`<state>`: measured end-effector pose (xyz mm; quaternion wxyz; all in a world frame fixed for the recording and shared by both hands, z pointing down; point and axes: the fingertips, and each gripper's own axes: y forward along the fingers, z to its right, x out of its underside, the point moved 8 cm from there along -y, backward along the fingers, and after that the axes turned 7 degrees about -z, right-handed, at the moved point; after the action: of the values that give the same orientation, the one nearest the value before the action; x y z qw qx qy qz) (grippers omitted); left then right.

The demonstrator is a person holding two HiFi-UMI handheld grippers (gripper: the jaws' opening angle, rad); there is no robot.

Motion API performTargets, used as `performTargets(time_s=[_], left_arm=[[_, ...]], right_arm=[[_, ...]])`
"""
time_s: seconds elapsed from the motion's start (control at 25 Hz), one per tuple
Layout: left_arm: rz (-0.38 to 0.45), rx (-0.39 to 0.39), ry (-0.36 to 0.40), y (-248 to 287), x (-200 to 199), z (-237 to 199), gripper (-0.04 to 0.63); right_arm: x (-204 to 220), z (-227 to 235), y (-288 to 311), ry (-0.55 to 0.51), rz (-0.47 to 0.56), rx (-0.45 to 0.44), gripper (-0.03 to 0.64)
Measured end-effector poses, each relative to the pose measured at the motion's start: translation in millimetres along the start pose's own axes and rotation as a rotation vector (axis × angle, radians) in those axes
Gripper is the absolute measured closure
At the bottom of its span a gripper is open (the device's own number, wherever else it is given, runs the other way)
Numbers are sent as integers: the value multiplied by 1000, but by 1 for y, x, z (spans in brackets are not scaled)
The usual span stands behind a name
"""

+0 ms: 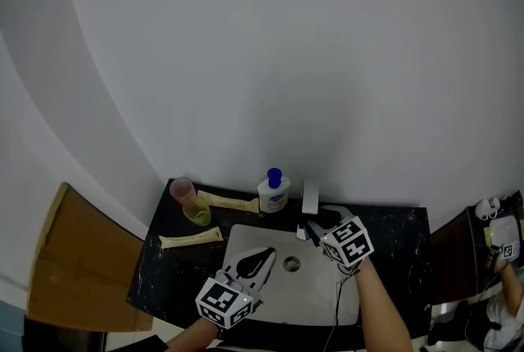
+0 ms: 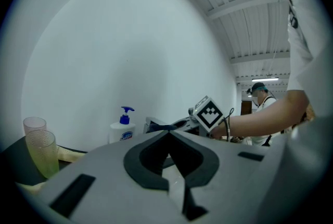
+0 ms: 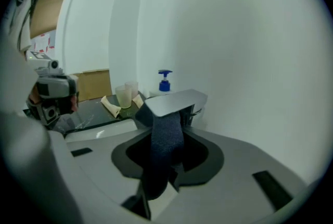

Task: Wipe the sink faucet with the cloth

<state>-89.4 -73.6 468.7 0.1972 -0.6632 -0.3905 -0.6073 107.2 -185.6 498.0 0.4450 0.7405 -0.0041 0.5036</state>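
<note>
Rough knit cloth [image 3: 165, 139]; smooth matt metal faucet [image 3: 174, 101].

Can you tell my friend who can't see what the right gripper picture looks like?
The right gripper pinches a dark blue cloth that stretches up to the front edge of the grey faucet. Behind stand a blue-pump soap bottle and two cups, against a white wall.

Left gripper [image 2: 169, 135] seemingly closed, empty; right gripper [image 3: 174, 113] clamping cloth [image 3: 165, 147].
</note>
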Motion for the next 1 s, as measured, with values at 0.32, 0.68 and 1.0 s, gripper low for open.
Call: performTargets(time_s=[0.32, 0.68, 1.0], left_arm=[[2, -26, -3, -9, -1, -7, 597], [9, 1, 1, -2, -3, 0, 597], [1, 22, 5, 3, 0, 8, 597]], right_arm=[[-4, 11, 5, 40, 16, 26, 500], [12, -36, -23, -25, -13, -34, 500], [18, -50, -33, -66, -43, -85, 500]])
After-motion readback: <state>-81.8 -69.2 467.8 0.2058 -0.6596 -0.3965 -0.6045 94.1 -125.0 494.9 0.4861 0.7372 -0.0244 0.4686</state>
